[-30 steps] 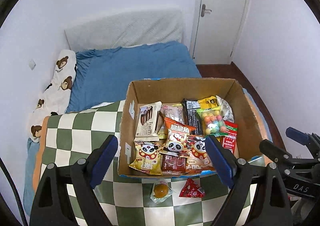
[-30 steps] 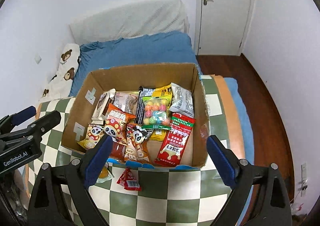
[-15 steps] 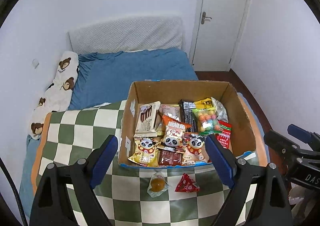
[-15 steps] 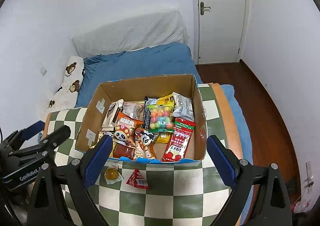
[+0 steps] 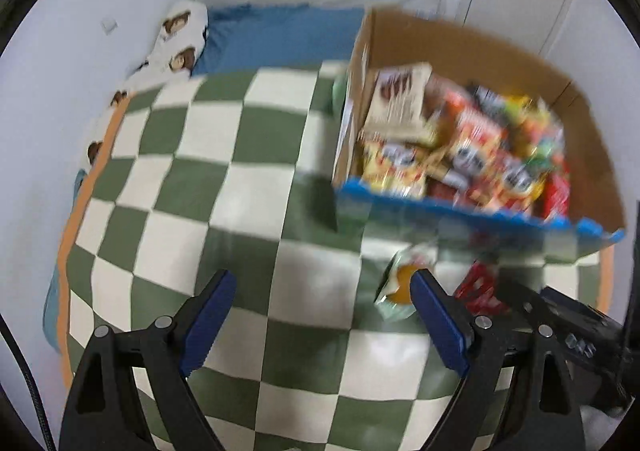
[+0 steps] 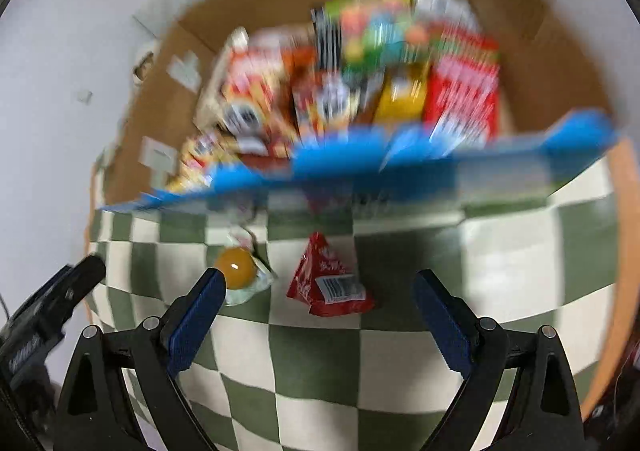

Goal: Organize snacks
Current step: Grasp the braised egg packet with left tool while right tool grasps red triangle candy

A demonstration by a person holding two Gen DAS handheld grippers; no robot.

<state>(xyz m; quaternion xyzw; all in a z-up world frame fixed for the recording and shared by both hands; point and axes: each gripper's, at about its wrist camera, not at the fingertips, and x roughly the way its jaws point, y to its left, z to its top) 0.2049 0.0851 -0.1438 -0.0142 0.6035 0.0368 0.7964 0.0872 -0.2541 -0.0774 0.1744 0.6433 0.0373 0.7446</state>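
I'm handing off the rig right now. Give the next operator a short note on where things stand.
Left gripper: jaws open, empty, over the checkered cloth.
Right gripper: jaws open, empty, aimed at the red triangular packet.
Cardboard box already holds most of the snacks.
Left outside, on the cloth in front of the box: the red packet and the orange jelly cup.
Remaining: put both in the box.

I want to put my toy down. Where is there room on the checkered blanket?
The green-and-white checkered blanket is bare left of the brown cardboard box, out to its orange edge. It is crowded in the box, packed with snack packets, and just before it, where the clear-wrapped orange sweet and red triangular packet lie.
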